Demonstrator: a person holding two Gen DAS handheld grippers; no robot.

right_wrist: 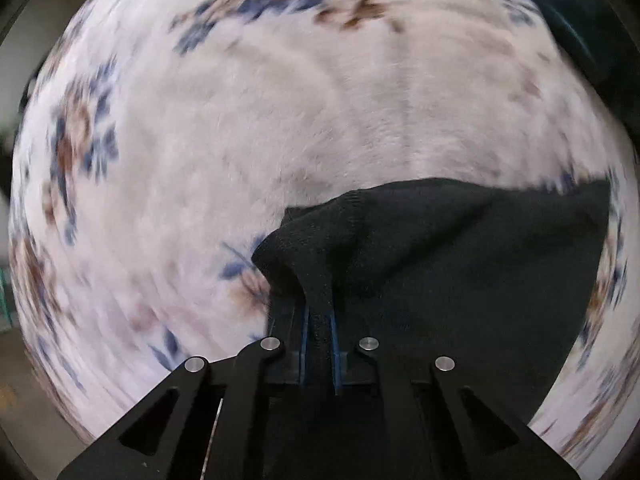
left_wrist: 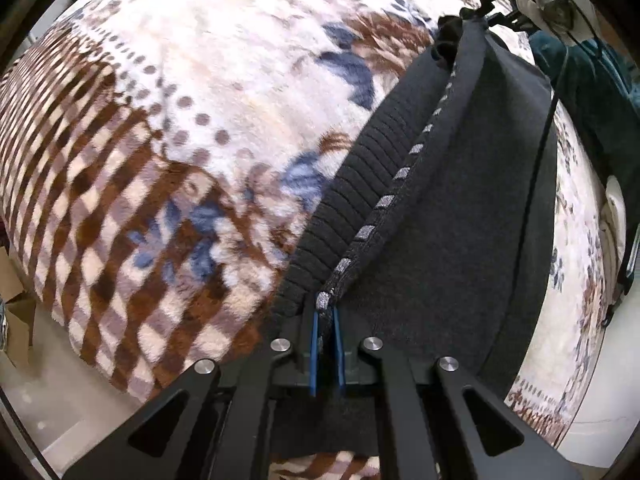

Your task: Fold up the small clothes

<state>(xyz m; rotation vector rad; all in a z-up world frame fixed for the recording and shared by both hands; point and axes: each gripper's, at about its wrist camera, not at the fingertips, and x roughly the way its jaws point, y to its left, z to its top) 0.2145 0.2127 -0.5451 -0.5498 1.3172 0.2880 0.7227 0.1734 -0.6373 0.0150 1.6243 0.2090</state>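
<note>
A dark ribbed knit garment (left_wrist: 460,200) with a grey-flecked edge (a beanie, perhaps) stretches taut over the patterned fleece blanket (left_wrist: 200,100), long axis running between the left tool (left_wrist: 327,312) and right tool (right_wrist: 318,320), both clamped on its ends.

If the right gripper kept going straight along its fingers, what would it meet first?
Probably the dark garment already pinched in the right gripper, then the patterned fleece blanket right beneath; depth between them is unclear.
</note>
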